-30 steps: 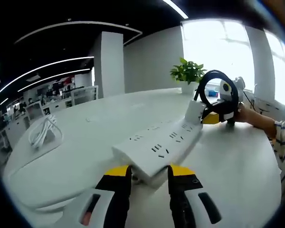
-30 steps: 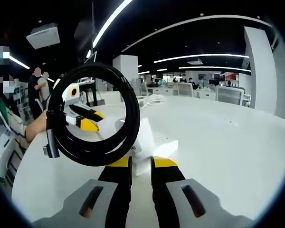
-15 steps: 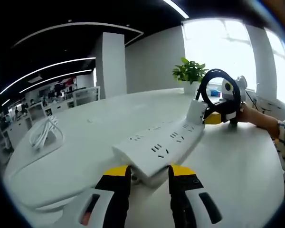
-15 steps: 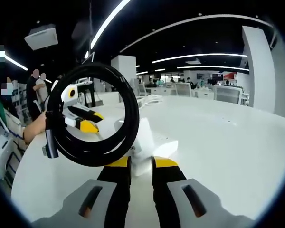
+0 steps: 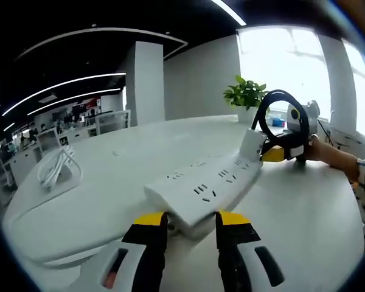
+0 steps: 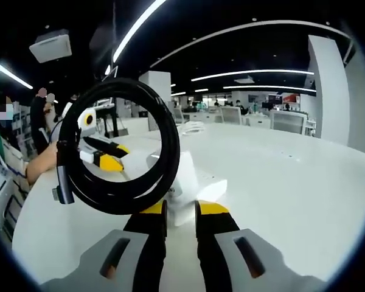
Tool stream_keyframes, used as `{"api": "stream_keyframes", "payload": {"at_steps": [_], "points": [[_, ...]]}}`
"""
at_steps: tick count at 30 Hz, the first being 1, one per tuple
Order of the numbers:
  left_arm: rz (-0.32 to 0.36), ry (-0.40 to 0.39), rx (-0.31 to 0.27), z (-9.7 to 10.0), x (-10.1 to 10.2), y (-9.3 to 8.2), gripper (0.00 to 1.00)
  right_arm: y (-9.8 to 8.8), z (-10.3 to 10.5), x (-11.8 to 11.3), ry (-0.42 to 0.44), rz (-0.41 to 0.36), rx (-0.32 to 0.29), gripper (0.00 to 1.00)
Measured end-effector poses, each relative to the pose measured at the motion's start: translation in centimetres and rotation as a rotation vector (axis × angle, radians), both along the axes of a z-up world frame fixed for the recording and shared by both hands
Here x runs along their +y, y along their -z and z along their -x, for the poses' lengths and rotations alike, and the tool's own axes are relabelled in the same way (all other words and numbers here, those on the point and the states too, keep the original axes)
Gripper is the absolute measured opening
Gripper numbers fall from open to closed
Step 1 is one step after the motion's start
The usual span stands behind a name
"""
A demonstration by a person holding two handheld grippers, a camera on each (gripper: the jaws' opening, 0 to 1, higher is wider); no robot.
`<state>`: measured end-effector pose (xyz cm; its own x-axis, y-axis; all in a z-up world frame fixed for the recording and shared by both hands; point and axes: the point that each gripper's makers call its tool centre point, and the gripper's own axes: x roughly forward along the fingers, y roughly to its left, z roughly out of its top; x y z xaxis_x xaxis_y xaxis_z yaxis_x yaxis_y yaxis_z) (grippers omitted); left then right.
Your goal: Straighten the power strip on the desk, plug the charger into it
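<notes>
Coiled cable fronting charger, strip.

Black claw jaws, yellow-tipped (grey housings behind).

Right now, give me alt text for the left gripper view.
The left tool grips the near end of a white power strip on a white desk. At its far end the right tool holds a white charger with a coiled black cable.

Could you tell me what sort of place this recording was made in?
Probably an open-plan office: a large white desk, rows of workstations with chairs behind, long ceiling light strips and a potted plant.
</notes>
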<state>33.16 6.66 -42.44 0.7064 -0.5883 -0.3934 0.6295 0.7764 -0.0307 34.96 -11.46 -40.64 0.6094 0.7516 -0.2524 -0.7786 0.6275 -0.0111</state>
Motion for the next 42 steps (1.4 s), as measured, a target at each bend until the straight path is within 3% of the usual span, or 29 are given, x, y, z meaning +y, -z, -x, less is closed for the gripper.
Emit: {"api": "stream_keyframes", "payload": {"at_steps": [12, 42], "points": [[0.007, 0.001, 0.003, 0.09, -0.08, 0.06, 0.32, 0.51, 0.25, 0.00, -0.005, 0.043, 0.005, 0.19], [-0.011, 0.001, -0.014, -0.59, 0.06, 0.16, 0.32, 0.48, -0.15, -0.12, 0.023, 0.104, -0.054, 0.19]]}}
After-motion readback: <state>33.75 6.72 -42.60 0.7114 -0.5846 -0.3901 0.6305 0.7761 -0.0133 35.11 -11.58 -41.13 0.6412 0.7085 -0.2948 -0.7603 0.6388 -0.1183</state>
